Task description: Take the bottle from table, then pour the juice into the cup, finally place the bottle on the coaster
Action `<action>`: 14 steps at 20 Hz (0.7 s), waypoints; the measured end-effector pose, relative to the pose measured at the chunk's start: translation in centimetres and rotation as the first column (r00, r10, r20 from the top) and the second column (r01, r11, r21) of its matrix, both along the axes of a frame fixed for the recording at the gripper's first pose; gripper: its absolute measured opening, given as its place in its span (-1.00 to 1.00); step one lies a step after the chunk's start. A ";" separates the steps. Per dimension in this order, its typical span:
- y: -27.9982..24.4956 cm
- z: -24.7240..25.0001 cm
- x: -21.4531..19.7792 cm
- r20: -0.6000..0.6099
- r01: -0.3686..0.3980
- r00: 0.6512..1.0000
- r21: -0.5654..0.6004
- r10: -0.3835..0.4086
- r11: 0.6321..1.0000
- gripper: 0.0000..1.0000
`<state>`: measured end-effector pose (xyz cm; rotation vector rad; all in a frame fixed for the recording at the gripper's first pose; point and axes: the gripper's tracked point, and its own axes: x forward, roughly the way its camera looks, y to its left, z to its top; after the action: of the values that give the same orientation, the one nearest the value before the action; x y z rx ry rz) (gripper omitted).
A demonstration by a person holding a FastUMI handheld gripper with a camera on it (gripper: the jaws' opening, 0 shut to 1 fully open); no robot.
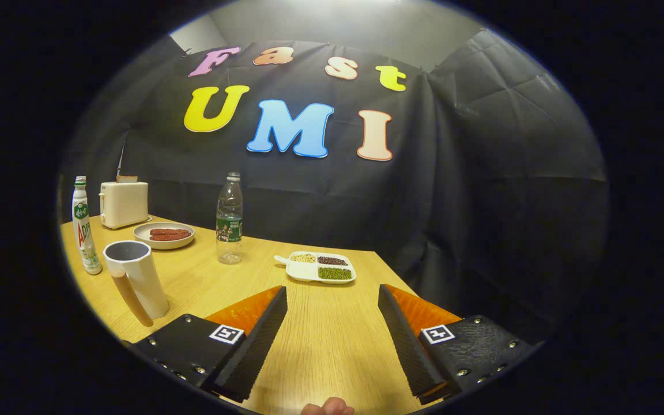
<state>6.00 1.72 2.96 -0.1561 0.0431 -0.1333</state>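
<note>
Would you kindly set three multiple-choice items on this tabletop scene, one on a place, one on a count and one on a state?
1. Where does the clear bottle stand?
A. Between the fingers
B. Beyond the fingers, between the sausage plate and the divided dish
C. Inside the cup

2. How many bottles stand on the table?
A. One
B. Two
C. Four

3. How is the gripper?
A. Open, holding nothing
B. Shut on the cup
C. Shut on a bottle

Answers: 1 B, it stands upright well ahead of the fingers; 2 B, the clear one and the white bottle beside the toaster; 3 A, bare tabletop shows between the spread fingers.
</note>
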 end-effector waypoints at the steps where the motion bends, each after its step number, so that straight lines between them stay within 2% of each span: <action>1: 0.3 1.0 -0.6 0.021 0.028 0.999 -0.015 -0.027 1.000 0.93; 5: 4.0 5.0 -2.6 0.098 0.048 0.994 0.031 -0.050 0.998 0.92; 8: 8.2 6.5 -4.4 0.135 0.028 0.990 0.080 -0.039 0.996 0.92; 11: 14.9 7.7 -5.9 0.186 -0.062 0.982 0.124 0.038 0.990 0.92; 14: 19.1 7.4 -6.7 0.168 -0.086 0.983 0.091 0.070 0.992 0.92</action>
<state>-0.74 20.78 10.32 -0.0484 -0.1208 -0.0649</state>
